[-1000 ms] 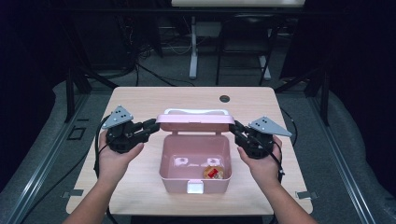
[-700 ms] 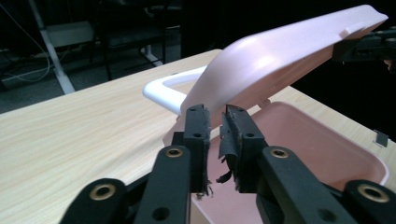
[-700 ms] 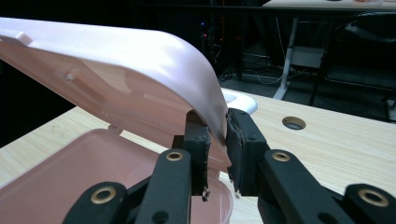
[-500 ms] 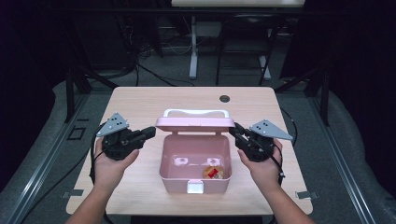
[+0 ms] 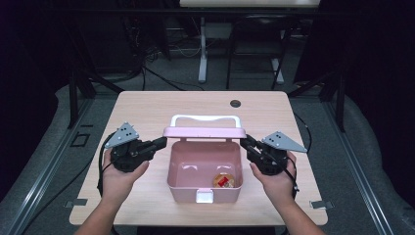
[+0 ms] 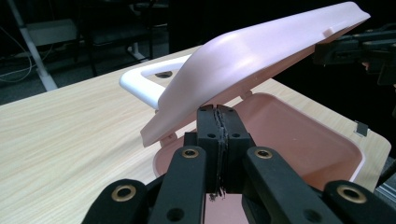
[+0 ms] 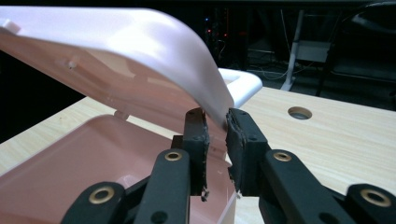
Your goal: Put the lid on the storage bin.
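A pink box (image 5: 171,169) stands open on the table, its pink lid (image 5: 204,132) tilted about halfway down, with a white handle (image 5: 205,118) behind it. Inside lies a small round orange and red item (image 5: 224,181). My left gripper (image 5: 162,142) is at the lid's left corner; in the left gripper view its jaws (image 6: 219,112) are pressed shut just under the lid's edge (image 6: 252,56). My right gripper (image 5: 243,141) is at the right corner. In the right gripper view it (image 7: 215,116) has closed on the lid's rim (image 7: 140,42).
The box has a white latch (image 5: 204,196) at its front wall. The wooden table (image 5: 147,107) has a round hole (image 5: 235,103) at the back. Bare wood lies on both sides of the box. Dark floor, cables and stands surround the table.
The lid has tilted down from near upright toward the box. Both grippers have come lower and nearer the person with it.
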Tool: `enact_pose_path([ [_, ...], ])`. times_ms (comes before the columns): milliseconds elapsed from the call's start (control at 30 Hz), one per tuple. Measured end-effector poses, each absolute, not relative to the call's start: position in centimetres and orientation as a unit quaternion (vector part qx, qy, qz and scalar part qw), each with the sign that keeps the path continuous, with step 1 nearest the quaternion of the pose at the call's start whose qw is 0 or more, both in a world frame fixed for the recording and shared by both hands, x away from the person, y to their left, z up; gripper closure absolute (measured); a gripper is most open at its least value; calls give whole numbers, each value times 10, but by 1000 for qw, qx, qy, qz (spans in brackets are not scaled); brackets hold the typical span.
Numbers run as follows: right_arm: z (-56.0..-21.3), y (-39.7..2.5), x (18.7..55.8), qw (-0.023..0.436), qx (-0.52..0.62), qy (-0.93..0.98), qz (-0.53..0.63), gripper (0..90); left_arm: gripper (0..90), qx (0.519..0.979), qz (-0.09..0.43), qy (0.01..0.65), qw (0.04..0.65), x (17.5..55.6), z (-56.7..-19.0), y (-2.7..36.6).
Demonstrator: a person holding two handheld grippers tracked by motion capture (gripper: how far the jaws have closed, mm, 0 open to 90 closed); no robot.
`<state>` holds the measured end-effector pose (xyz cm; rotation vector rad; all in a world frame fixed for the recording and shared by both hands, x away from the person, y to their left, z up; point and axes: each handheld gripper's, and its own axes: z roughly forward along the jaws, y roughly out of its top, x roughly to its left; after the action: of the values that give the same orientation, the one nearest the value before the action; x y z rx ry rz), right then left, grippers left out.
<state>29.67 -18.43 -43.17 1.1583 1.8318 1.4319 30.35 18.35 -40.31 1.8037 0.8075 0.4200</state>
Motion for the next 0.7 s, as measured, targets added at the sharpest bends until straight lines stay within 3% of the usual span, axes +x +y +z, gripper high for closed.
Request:
enact_pose_path([
  [700,-450,-200,291,250,453,673,528,756,895,759,170,335,532,296,-407,181],
])
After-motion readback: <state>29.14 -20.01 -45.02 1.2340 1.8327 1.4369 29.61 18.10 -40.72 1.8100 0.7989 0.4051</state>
